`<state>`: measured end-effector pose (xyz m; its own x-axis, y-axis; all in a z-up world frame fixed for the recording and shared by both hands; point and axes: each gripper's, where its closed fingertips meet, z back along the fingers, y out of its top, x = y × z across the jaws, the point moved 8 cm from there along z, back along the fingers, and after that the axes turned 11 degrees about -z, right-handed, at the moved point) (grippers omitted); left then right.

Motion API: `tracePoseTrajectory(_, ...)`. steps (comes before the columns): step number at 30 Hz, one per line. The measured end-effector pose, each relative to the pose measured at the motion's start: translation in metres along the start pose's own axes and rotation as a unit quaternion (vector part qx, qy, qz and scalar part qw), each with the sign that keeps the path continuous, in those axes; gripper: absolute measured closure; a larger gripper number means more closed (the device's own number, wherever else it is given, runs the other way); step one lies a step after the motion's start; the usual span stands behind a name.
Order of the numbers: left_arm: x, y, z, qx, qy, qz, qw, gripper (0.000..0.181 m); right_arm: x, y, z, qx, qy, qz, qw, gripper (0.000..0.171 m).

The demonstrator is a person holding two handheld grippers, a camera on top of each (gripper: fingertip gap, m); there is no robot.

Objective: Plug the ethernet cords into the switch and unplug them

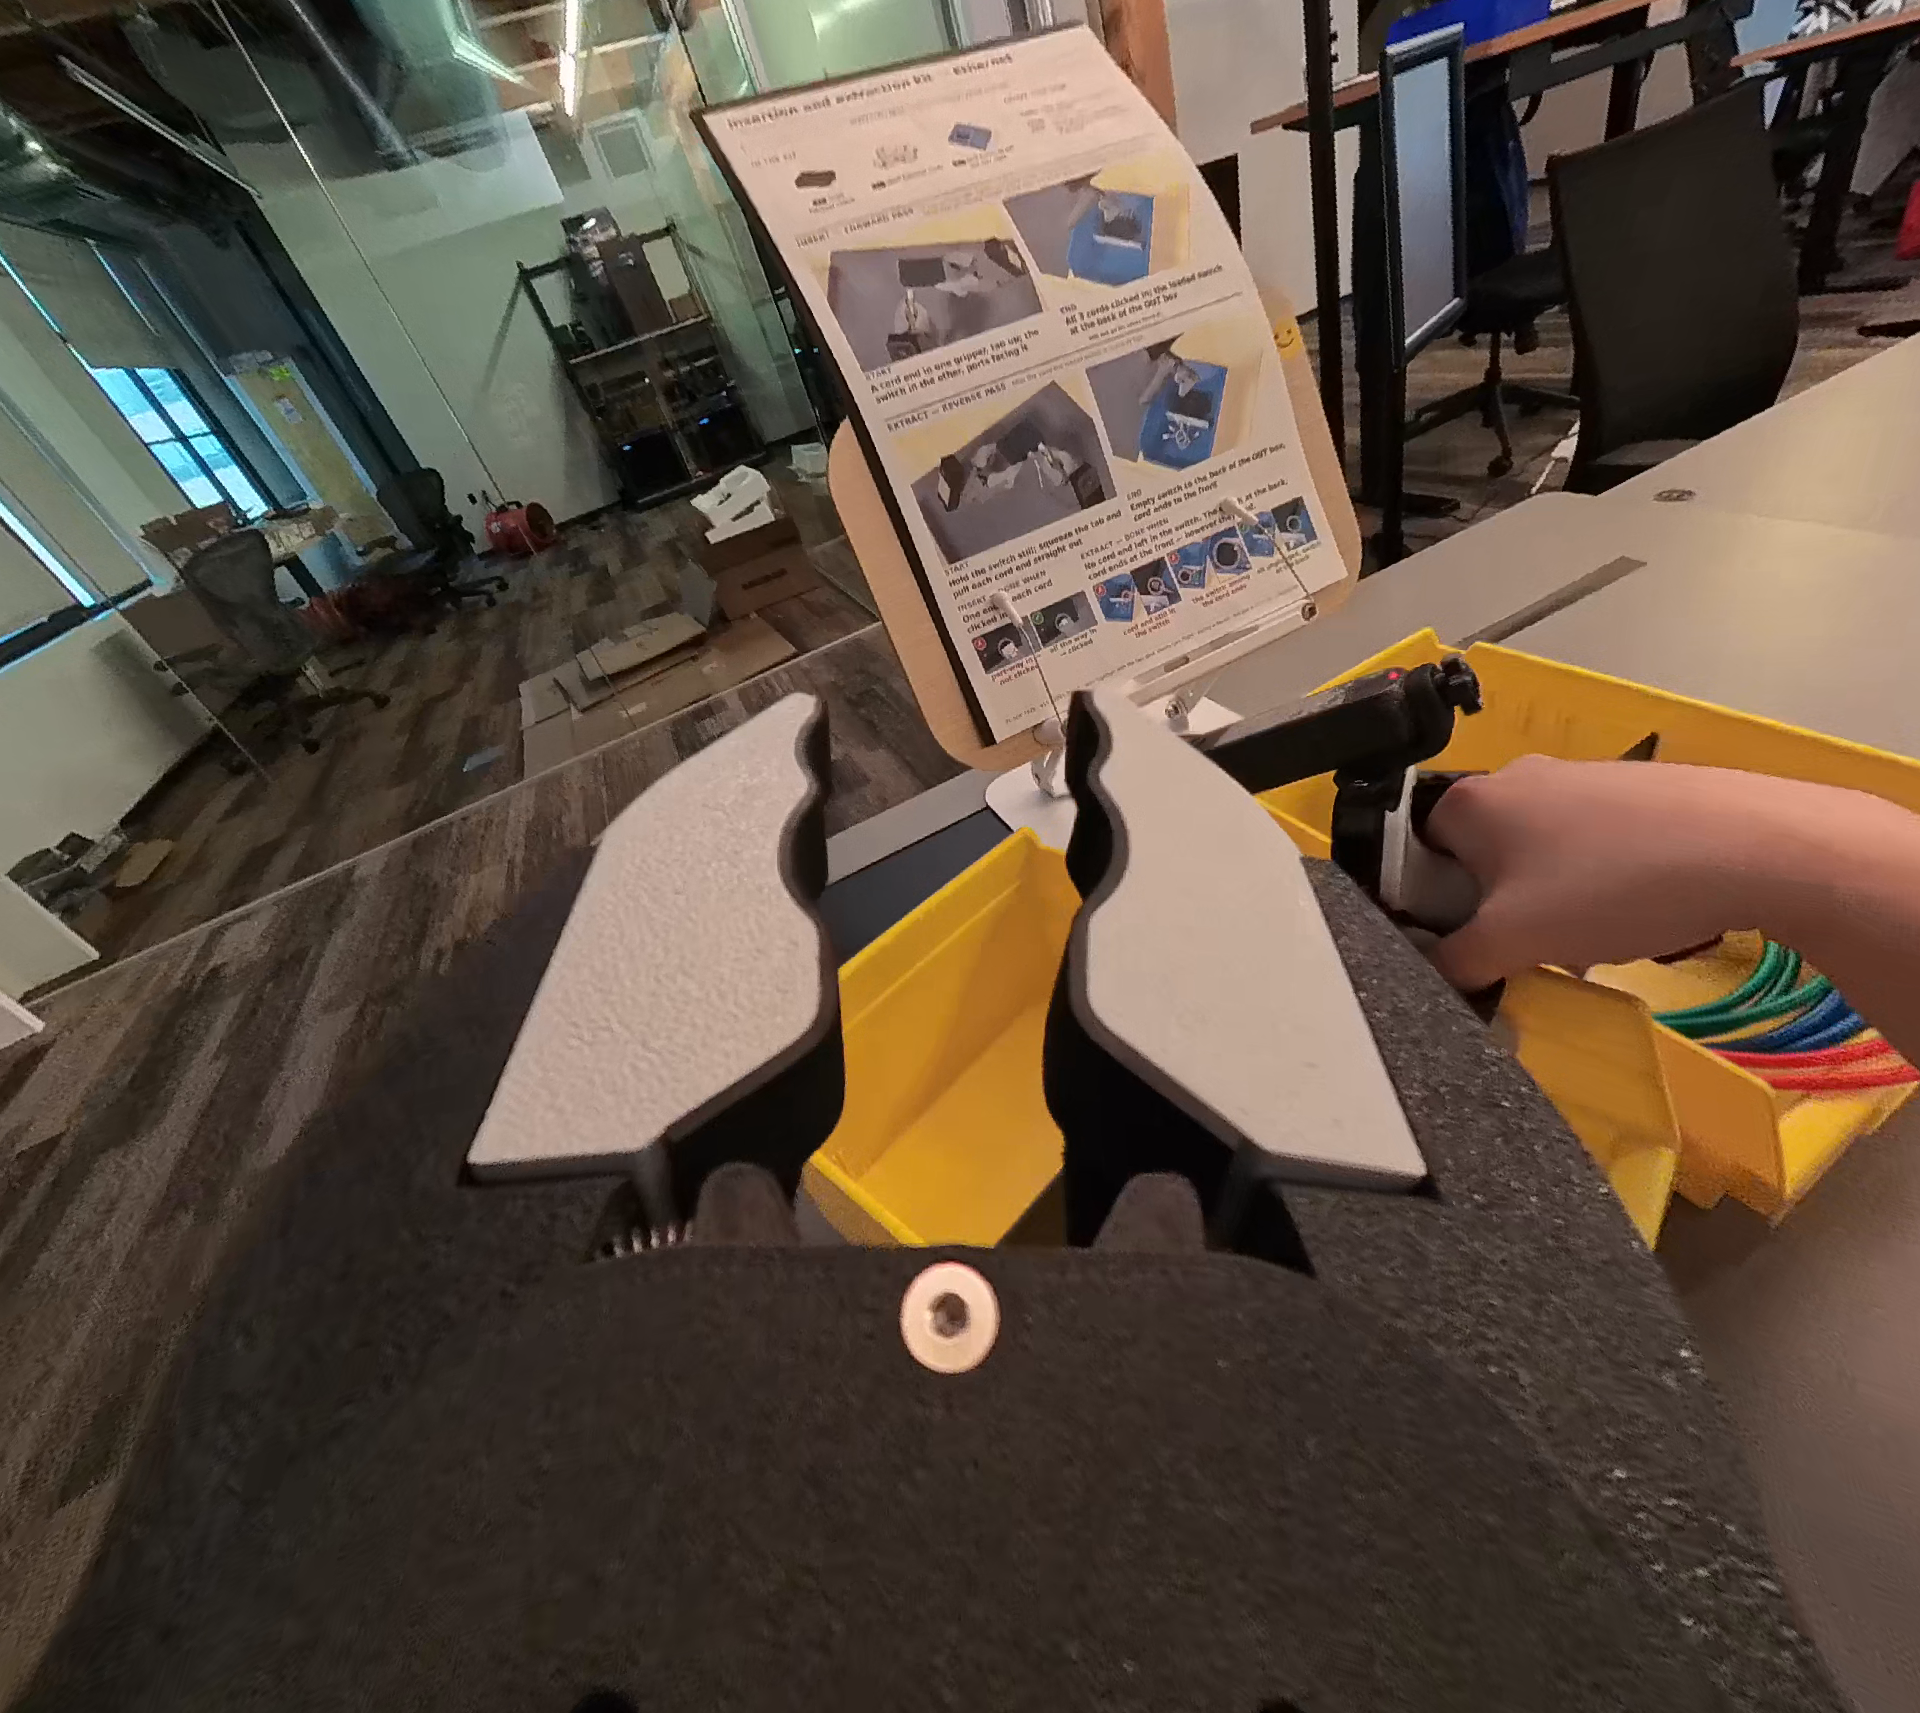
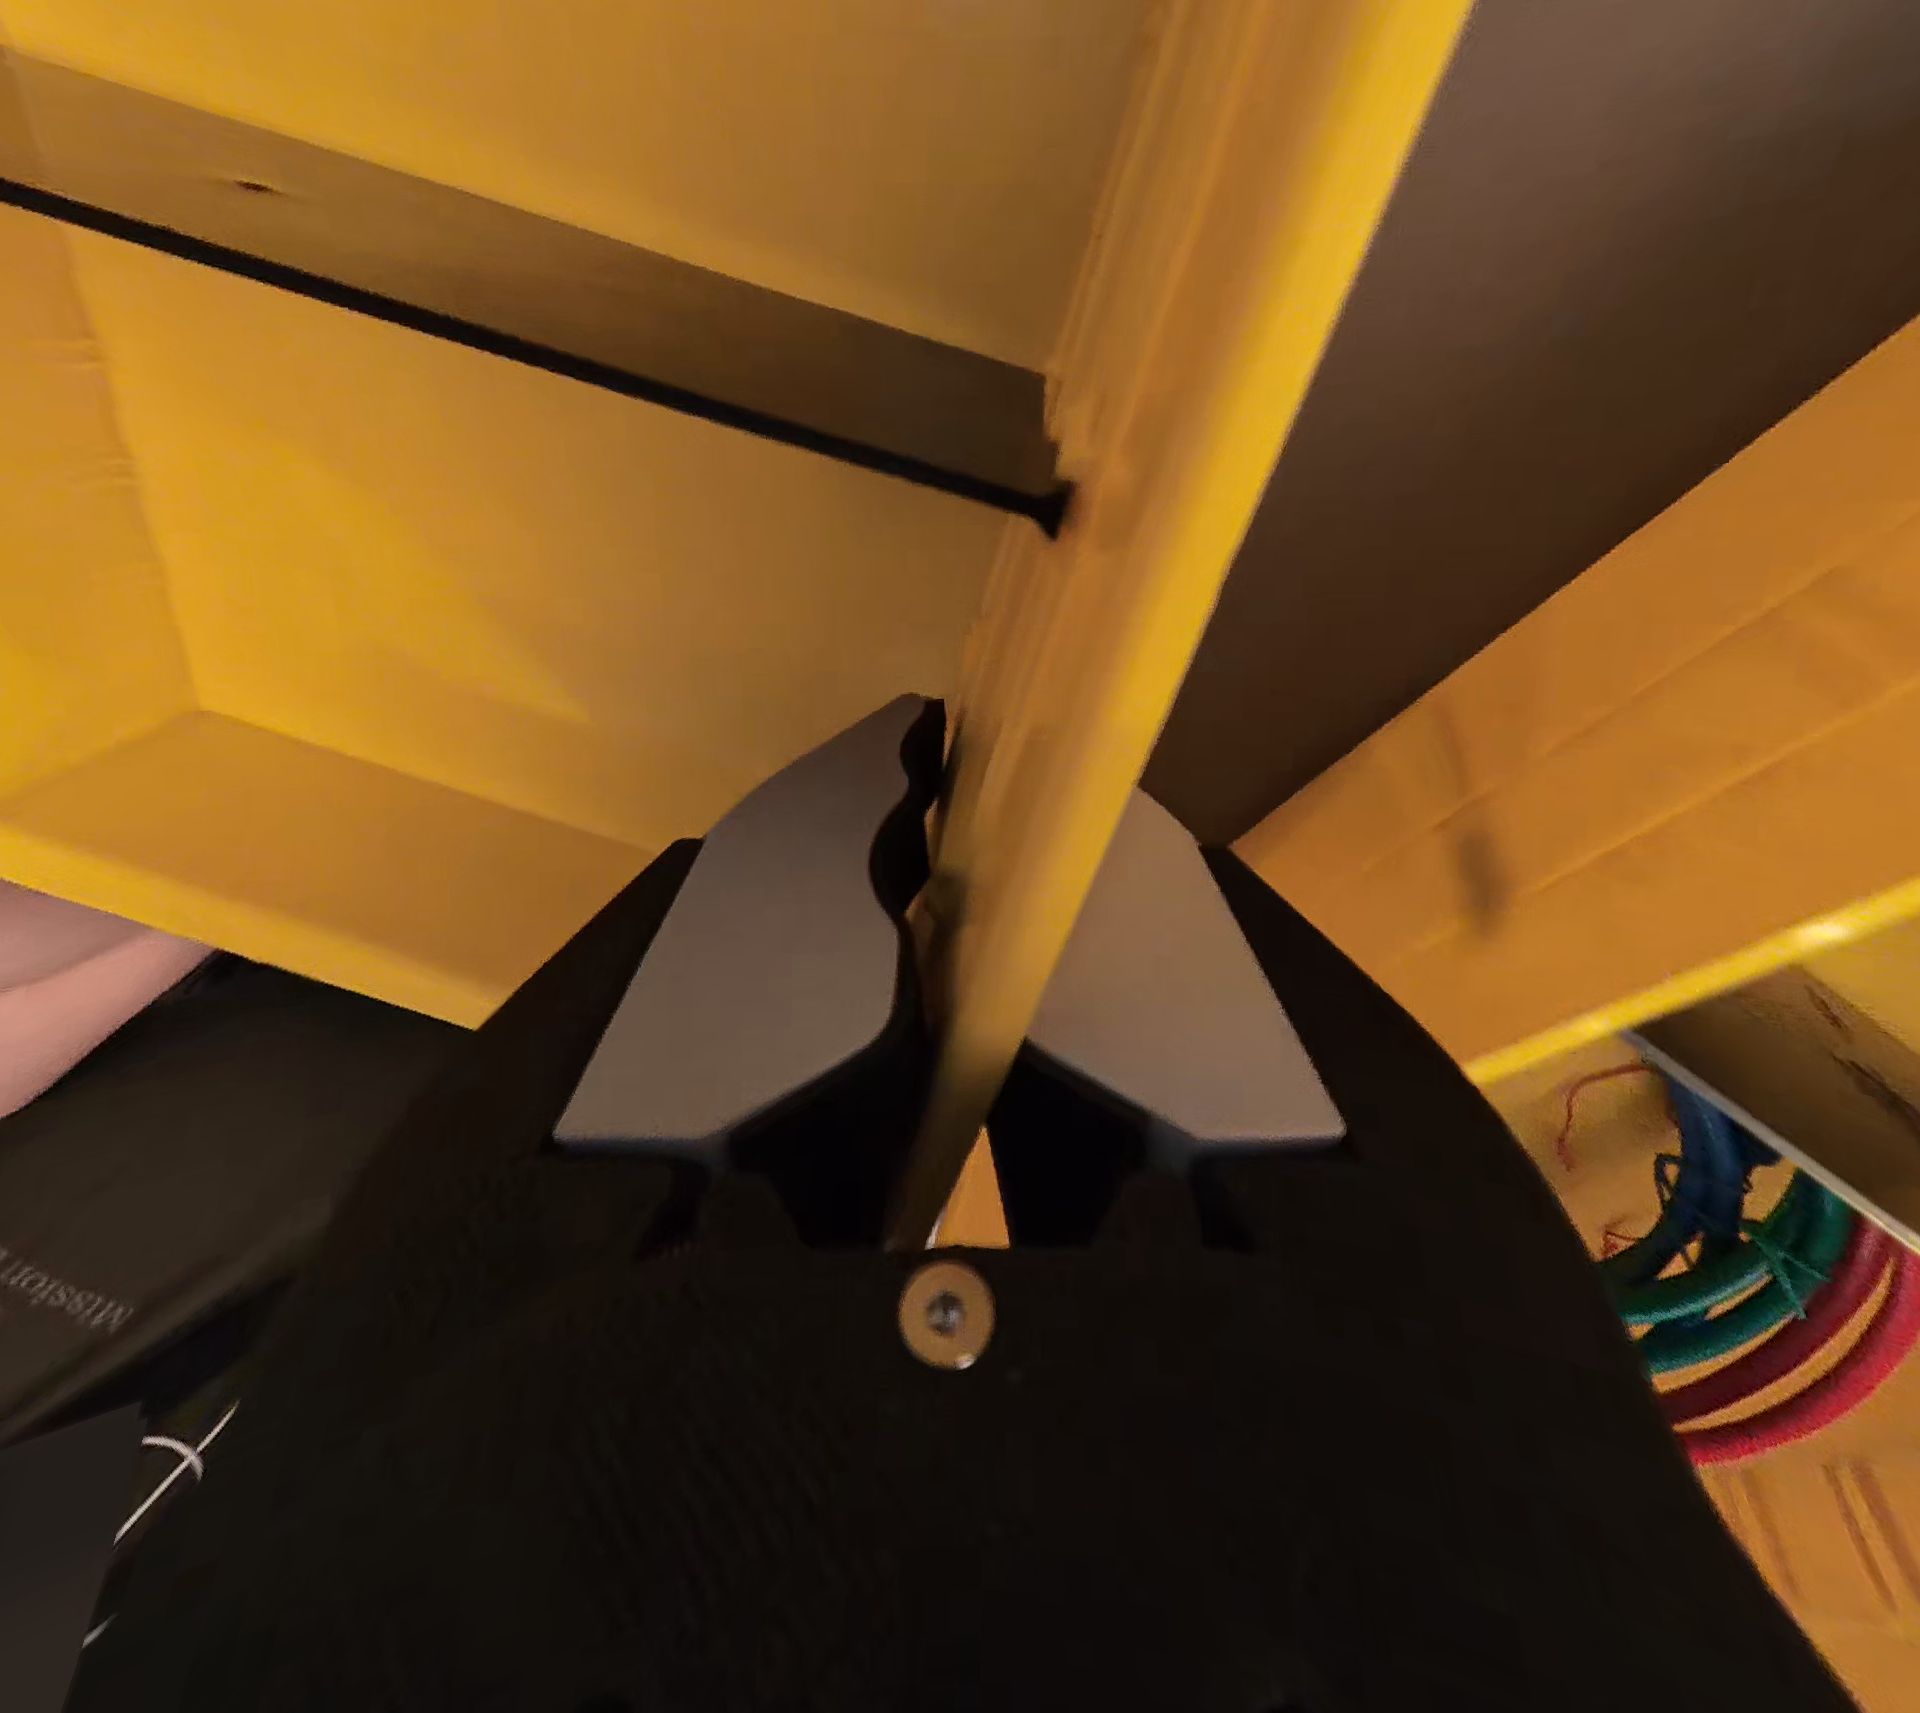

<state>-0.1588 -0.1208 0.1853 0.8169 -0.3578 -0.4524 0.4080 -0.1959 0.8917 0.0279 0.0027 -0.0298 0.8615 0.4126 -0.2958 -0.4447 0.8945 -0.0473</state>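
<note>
My right gripper (image 2: 1023, 759) is shut on the side wall of an empty yellow bin (image 2: 1143, 416); one finger (image 2: 821, 915) is inside the wall and the other (image 2: 1164, 957) outside. In the left wrist view a hand (image 1: 1621, 874) holds this gripper (image 1: 1382, 728) at the bin's rim. My left gripper (image 1: 948, 728) is open and empty above the near end of the same yellow bin (image 1: 935, 1019). Coiled green, blue and red ethernet cords (image 1: 1787, 1019) lie in a second yellow bin, also in the right wrist view (image 2: 1766, 1310). No switch is in view.
An instruction sheet on a wooden stand (image 1: 1039, 375) is just beyond the bins. The second yellow bin (image 2: 1610, 780) sits close beside the gripped one. A grey table (image 1: 1714, 583) extends to the right, and floor lies beyond its left edge (image 1: 416, 780). My right fingertips sit around 30 cm from my left ones.
</note>
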Motion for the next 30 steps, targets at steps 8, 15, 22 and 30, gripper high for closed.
tracePoseTrajectory(8,0.009,0.013,0.013,0.033,-0.004,-0.012,0.999,0.139,0.04,-0.037,0.065,0.057,0.049,0.002,0.997,0.168)
tracePoseTrajectory(15,0.018,0.004,-0.007,-0.009,-0.026,-0.015,0.999,0.14,0.113,-0.106,0.14,0.149,0.103,-0.044,0.983,0.167)
tracePoseTrajectory(22,0.038,0.0,-0.029,-0.041,-0.045,-0.04,0.997,0.14,0.215,-0.172,0.178,0.224,0.115,-0.13,0.959,0.168)
tracePoseTrajectory(30,0.105,-0.022,-0.098,-0.054,-0.241,0.066,0.967,0.142,0.355,-0.25,0.18,0.263,0.008,-0.294,0.919,0.168)
